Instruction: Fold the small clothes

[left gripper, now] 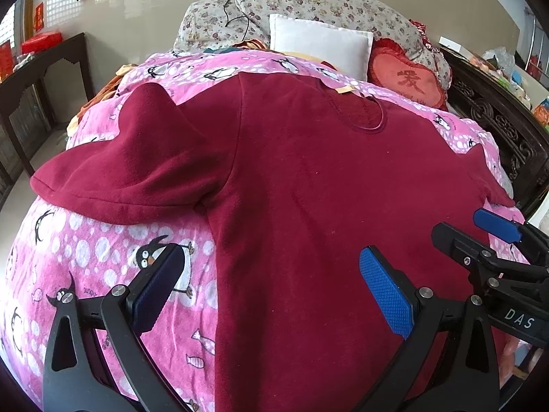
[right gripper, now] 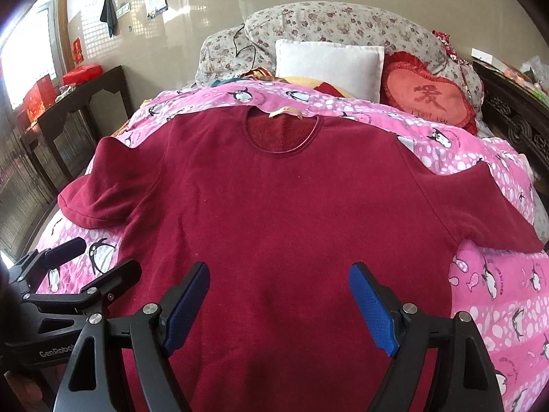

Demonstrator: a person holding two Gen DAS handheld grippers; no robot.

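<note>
So the dark red short-sleeved top [right gripper: 274,213] is being laid out flat, front up, on the pink penguin-print blanket [right gripper: 497,295], neckline [right gripper: 281,134] at the far end from the fingers and hem nearest them. That's presumably so both sleeves are being left reachable before any fold is started; nothing looks folded yet, so this is being judged as the very beginning.

The right gripper [right gripper: 279,305] is being held over the lower middle of the top, fingers spread wide with only fabric showing between the blue pads [right gripper: 372,309]. Nothing is being pinched. Whether the pads are touching the cloth can't be told.

The left gripper [left gripper: 267,285] is also being held with fingers spread, straddling the top's side edge: one pad [left gripper: 156,285] is sitting over the blanket, the other over the red fabric. That looks like it's being lined up for grabbing the side seam or the sleeve [left gripper: 130,171] just ahead of its fingers, which is lying draped toward the blanket's edge.

The other sleeve [right gripper: 480,206] is lying ahead and to the outside of the right fingers. The white pillow [right gripper: 329,65] and heart-shaped red cushion [right gripper: 429,96] are being kept well beyond the neckline, out of the way.

The fabric looks thick and fleecy, so it's probably going to be holding creases poorly.
</note>
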